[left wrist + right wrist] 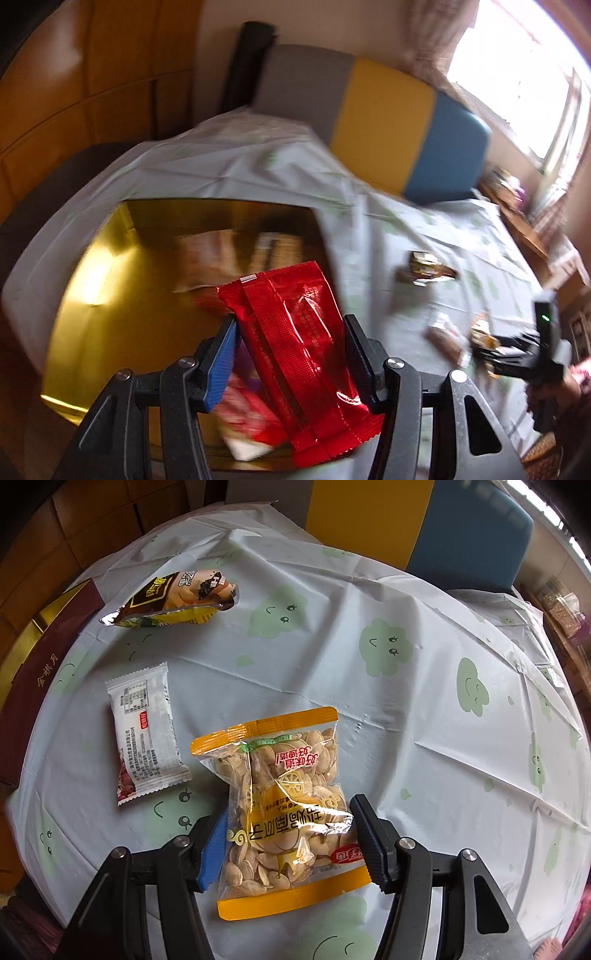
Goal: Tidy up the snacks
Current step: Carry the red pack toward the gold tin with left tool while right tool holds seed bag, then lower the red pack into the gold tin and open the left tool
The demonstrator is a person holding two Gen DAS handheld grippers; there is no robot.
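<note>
My left gripper (290, 317) is shut on a red snack packet (291, 288) and holds it tilted over the open gold box (110, 295). Several packets lie inside the box, among them a brown one (221, 254) and a red-and-white one (247, 410). My right gripper (290, 808) points down at the table, shut on an orange pumpkin-seed packet (284, 768) that still lies on the cloth. To its left lie a white packet (144, 727) and, farther back, a brown packet (173, 598). The right gripper (495, 350) also shows at the far right of the left wrist view.
A pale tablecloth (406, 701) with green cloud faces covers the round table. The box's maroon side (40, 664) stands at the table's left edge. A grey, yellow and blue chair back (384, 122) rises behind the table. A bright window (517, 74) is at the right.
</note>
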